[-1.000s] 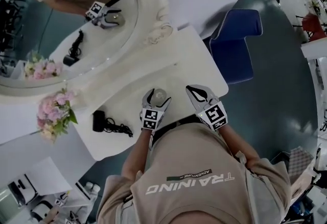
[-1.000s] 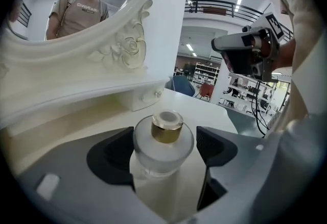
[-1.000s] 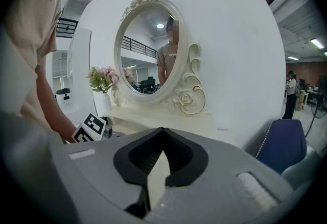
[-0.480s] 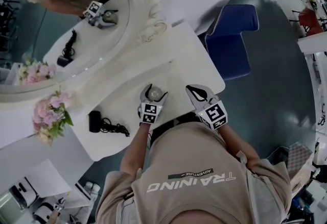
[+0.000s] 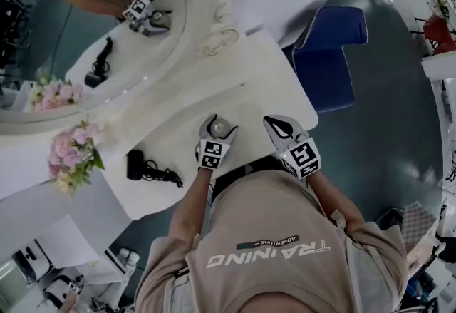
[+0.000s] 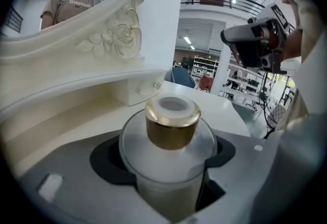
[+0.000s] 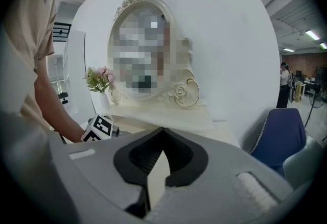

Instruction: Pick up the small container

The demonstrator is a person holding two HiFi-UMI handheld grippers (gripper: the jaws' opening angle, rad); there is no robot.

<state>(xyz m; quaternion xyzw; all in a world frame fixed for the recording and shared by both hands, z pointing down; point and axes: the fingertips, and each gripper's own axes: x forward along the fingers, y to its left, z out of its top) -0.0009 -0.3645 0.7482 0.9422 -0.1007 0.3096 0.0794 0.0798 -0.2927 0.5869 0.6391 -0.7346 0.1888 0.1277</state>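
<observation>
Your left gripper point(image 5: 218, 123) has its jaws spread wide, and they have just been closing; the small container point(image 6: 168, 167) stands between them, seated in the dark notch of the pads; the left jaw lies against its frosted wall, while a dark sliver shows between the wall and the right jaw, so you have not clamped it. The container stands upright on the dressing table point(image 5: 263, 83), near the edge closest to you; its gold cap point(image 6: 172, 128) is on top, with a white disc in the middle. Your right gripper point(image 5: 271, 121) is just beside it to the right, over the same edge; its jaw tips meet and it holds nothing; only a thin wedge of table shows through lower down. Further out, a black corded device point(image 5: 135, 164) lies on the table to your left; pink flowers point(image 5: 71, 156) stand beyond it; the oval mirror point(image 5: 107, 33) rises behind the table; a blue chair point(image 5: 328, 55) stands off to the right.
</observation>
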